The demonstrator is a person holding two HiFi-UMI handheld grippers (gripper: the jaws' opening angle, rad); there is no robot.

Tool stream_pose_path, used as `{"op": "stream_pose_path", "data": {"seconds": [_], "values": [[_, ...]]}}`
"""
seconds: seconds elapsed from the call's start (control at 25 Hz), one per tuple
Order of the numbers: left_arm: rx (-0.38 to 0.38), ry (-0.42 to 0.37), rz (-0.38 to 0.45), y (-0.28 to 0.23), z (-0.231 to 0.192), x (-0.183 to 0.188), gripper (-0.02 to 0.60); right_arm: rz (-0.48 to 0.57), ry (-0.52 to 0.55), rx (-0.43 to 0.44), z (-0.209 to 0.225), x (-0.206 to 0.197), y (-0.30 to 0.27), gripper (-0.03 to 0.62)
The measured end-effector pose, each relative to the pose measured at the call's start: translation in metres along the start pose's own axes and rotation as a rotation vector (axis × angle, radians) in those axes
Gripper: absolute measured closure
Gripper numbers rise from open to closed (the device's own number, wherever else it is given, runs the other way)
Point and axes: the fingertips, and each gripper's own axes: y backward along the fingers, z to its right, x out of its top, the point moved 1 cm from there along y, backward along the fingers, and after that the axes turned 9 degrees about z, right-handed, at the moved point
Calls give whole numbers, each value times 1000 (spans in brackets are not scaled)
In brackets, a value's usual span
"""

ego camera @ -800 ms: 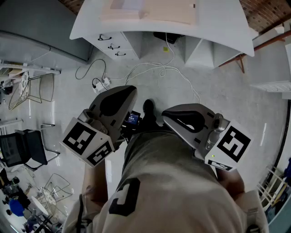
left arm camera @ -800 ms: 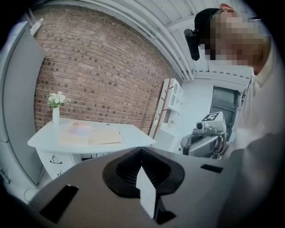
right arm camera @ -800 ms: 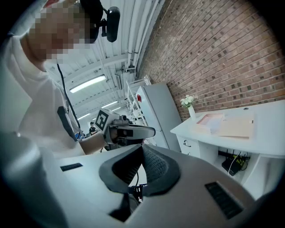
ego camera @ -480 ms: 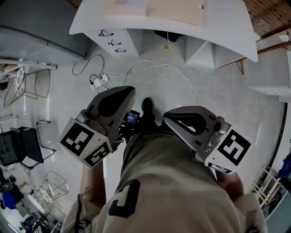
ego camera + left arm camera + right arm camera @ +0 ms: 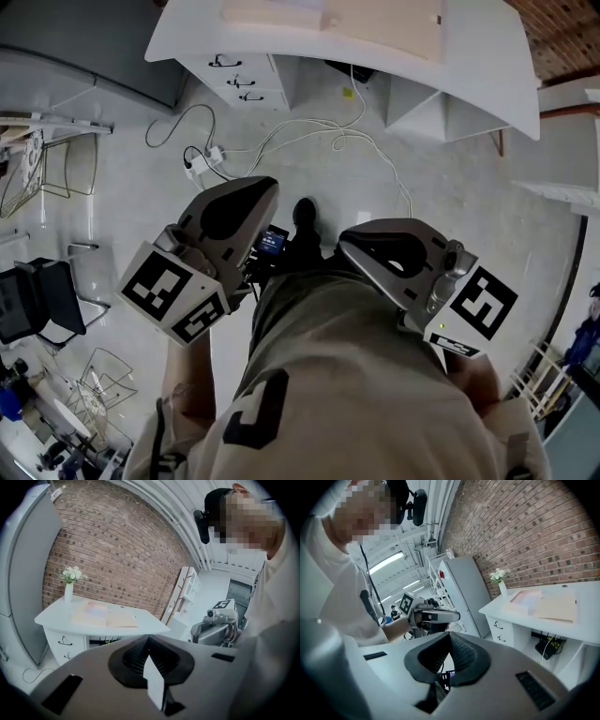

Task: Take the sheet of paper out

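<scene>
**Both grippers shut and well short of the paper**

The person stands back from the white worktop (image 5: pixel 469 56), which lies at the far side of the scene; the left gripper (image 5: pixel 270 185) and the right gripper (image 5: pixel 345 240) are held near the body, each with its jaws pressed together and nothing between them

The task's thing is on that worktop: a pinkish sheet (image 5: pixel 272 11) lies touching a beige folder (image 5: pixel 384 23), the sheet to the left; whether the wanted page is that one or sits inside the folder cannot be told from here

Likely trouble, as a judgement:
- white cables (image 5: pixel 328 139) trail over the floor (image 5: pixel 469 197) between the person and the worktop; a foot could catch them on the way in
- a gripper arriving with its jaws together would only push the paper, so the sheet might slide or crease instead of being pinched
- a thin flat page gives little edge to grasp; the folder may lift or shift with it unless the other gripper steadies it
- a vase of flowers (image 5: pixel 69 588) stands at the far left corner of the worktop, near the sheet; a wide swing of the left gripper could tip it
</scene>
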Motion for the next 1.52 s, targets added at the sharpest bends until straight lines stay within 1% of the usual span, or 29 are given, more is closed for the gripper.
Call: {"op": "stream_pose_path", "data": {"seconds": [0.32, 0.56, 0.72, 0.96, 1.12, 1.32, 1.44, 1.52], "values": [[-11, -6, 9, 0, -22, 10, 568, 11, -9, -28, 11, 14, -19, 571], [-28, -13, 5, -3, -32, 10, 568, 11, -16, -78, 22, 15, -26, 571], [-57, -15, -1, -10, -36, 10, 568, 15, -22, -116, 30, 19, -30, 571], [-119, -13, 20, -23, -34, 19, 568, 37, -7, -159, 41, 31, -37, 571], [-139, -25, 27, -26, -36, 29, 568, 50, 6, -137, 40, 40, -44, 571], [-130, -38, 52, -22, -48, 40, 568, 52, 45, -119, 39, 49, -56, 571], [-121, -36, 63, -16, -54, 40, 568, 72, 43, -112, 39, 52, -62, 571], [-117, -33, 67, -14, -58, 41, 568, 89, 40, -92, 38, 56, -65, 571]]}}
